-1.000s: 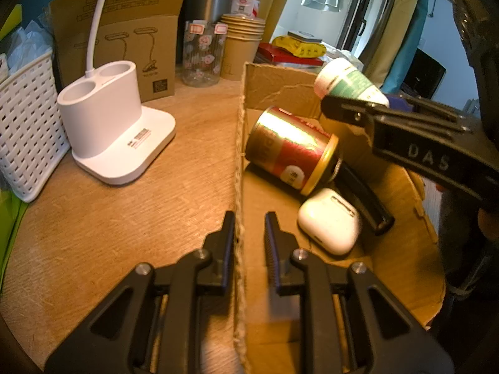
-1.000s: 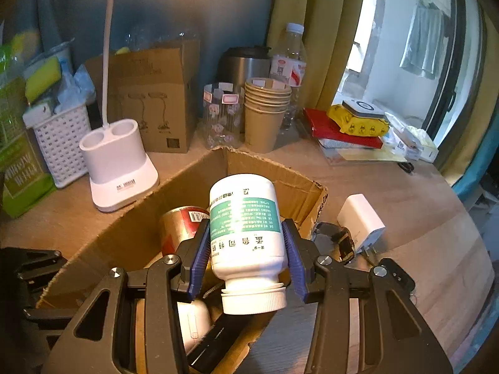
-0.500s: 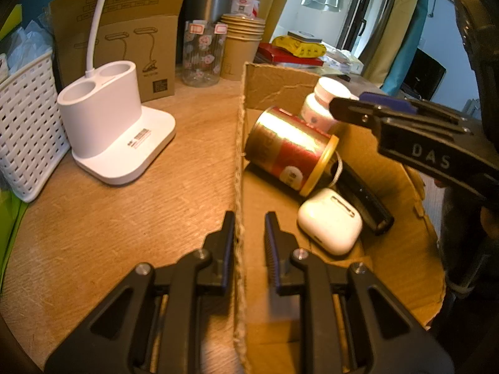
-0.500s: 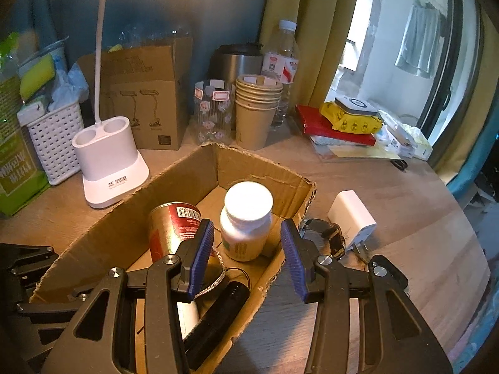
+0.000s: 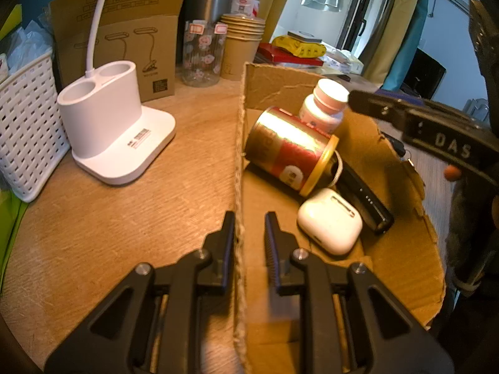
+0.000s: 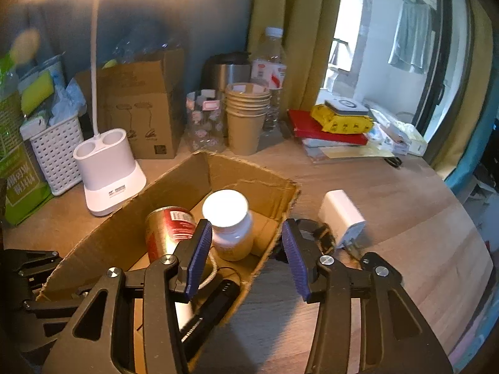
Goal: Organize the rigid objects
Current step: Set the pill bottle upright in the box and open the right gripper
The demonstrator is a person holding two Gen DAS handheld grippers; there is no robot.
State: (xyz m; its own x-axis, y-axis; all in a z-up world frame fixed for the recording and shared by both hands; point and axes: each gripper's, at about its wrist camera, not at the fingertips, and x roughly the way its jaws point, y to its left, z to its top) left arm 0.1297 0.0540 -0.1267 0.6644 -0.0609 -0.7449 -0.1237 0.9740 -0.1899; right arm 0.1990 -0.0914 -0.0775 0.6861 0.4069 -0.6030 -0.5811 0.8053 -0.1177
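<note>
The white pill bottle (image 6: 230, 224) stands upright at the far end of the cardboard box (image 6: 199, 171), just beside the red-and-gold can (image 6: 167, 227) lying on its side, with the white earbud case (image 5: 329, 221) and a black power bank (image 5: 363, 198) nearer. The right claw (image 6: 246, 257) hangs above it, spread wide and holding nothing. The left claw (image 5: 249, 233) pinches the box's near wall, narrow, steadying it. Next I'd say comes the white charger (image 6: 341, 215) on the worktop (image 6: 405, 233): lift clear of the rim first, then approach square to its flat sides.
</note>
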